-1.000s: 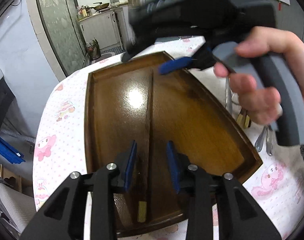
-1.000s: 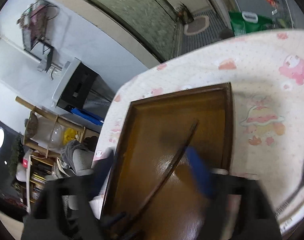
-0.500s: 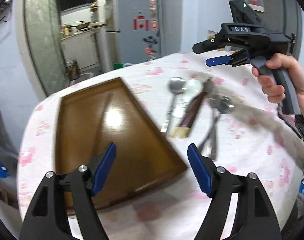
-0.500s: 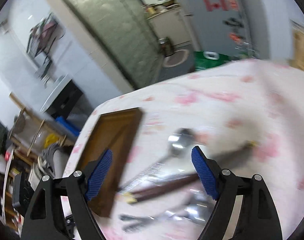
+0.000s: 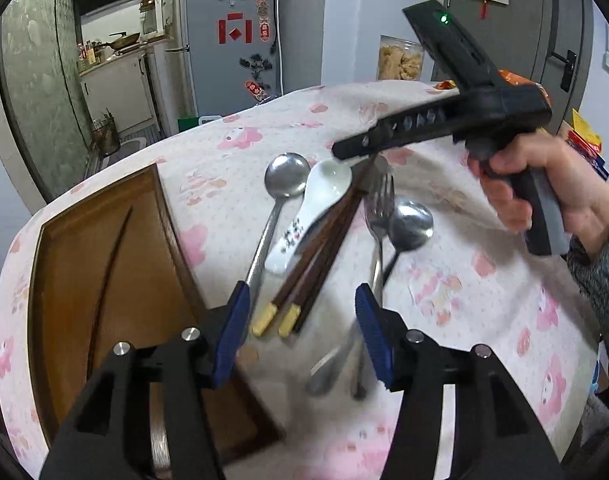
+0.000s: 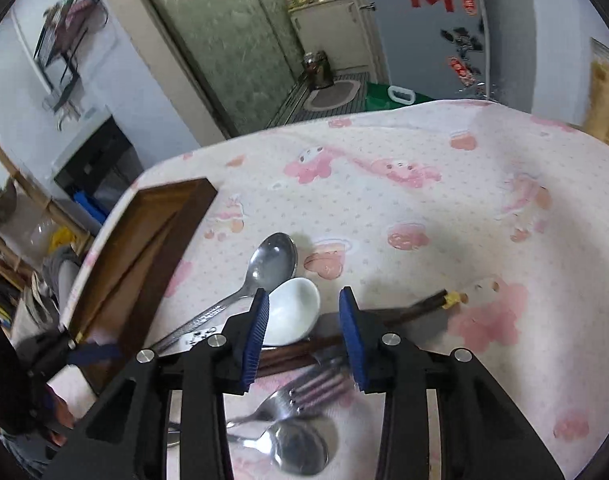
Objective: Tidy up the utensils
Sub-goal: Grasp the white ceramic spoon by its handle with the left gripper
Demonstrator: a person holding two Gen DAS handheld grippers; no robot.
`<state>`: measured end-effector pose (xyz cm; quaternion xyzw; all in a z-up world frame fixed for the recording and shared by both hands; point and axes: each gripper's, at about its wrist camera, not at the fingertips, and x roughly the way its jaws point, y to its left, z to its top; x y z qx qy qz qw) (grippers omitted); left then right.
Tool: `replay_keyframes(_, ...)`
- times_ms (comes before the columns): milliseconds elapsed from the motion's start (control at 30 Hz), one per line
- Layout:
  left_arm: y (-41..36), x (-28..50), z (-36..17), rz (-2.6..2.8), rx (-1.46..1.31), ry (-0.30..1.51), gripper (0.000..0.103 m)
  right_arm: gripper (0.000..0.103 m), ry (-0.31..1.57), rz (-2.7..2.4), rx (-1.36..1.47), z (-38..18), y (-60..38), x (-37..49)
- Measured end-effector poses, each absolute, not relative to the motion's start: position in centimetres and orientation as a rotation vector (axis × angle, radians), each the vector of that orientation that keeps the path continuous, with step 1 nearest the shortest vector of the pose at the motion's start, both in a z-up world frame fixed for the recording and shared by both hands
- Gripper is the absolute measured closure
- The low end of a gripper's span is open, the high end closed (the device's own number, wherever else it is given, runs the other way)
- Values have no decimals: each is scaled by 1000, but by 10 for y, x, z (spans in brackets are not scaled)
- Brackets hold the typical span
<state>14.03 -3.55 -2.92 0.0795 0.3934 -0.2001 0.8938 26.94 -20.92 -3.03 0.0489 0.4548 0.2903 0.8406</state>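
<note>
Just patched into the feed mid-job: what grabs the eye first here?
A jumble of utensils on the pink cartoon tablecloth: dark chopsticks lie across a white ceramic spoon, with a metal spoon to its left and a fork to its right. Left of the pile sits a wooden tray with a divider. The right tool hangs above the pile, jaws apart.

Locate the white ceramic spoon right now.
In the left wrist view the white spoon lies on the tablecloth right of the tray, between a steel spoon and the chopsticks.
</note>
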Motion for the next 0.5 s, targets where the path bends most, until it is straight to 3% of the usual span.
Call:
replay_keyframes(133,-37,154,-31,-401,166,828,46,72,972,595,54,-40,-200,275)
replay_keyframes(300,-38,163,-36,-392,175,840,45,93,978,598,26,-47,-196,277)
replay_keyframes(500,-41,170,-41,-393,181,848,45,98,934,675,111,-29,-210,269)
